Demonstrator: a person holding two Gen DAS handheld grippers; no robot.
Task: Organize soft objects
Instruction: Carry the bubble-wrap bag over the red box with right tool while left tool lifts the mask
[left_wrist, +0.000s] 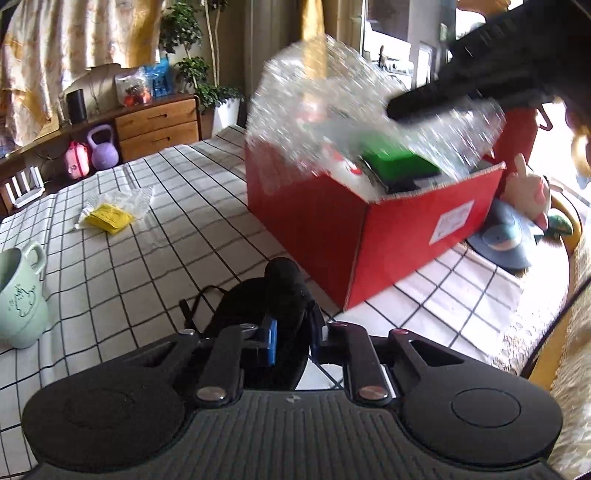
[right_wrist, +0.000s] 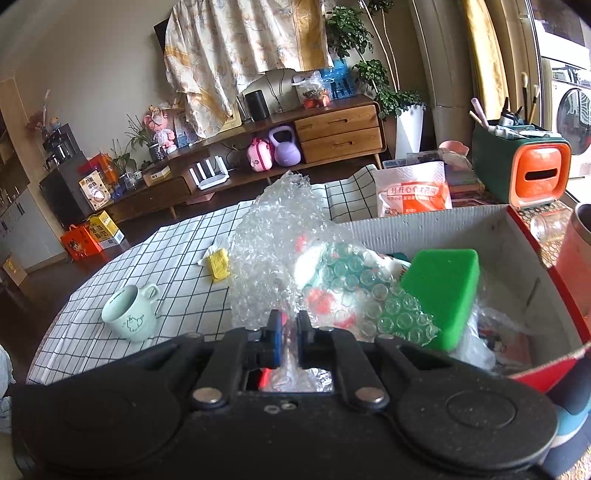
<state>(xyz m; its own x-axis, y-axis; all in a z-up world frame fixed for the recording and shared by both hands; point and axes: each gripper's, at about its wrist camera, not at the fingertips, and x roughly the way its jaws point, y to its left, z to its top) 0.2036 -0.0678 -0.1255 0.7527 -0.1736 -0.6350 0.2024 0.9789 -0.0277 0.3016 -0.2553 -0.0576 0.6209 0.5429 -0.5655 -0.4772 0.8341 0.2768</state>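
Observation:
My left gripper (left_wrist: 293, 332) is shut on a black soft fabric item (left_wrist: 284, 288) with a thin cord, low over the checked tablecloth (left_wrist: 147, 258) in front of the red cardboard box (left_wrist: 369, 236). My right gripper (right_wrist: 288, 332) is shut on a sheet of clear bubble wrap (right_wrist: 273, 243), which hangs over the box's open top (right_wrist: 424, 229). In the left wrist view the bubble wrap (left_wrist: 351, 110) is a blur above the box, under the right gripper (left_wrist: 406, 107). A green sponge (right_wrist: 443, 295) and printed soft items lie inside the box.
A mint mug (right_wrist: 129, 314) and a yellow sponge in a clear wrapper (right_wrist: 218, 262) sit on the cloth to the left. Plush toys (left_wrist: 528, 192), one a blue whale (left_wrist: 506, 240), lie behind the box's right end. A green-and-orange desk organiser (right_wrist: 524, 166) stands beyond it.

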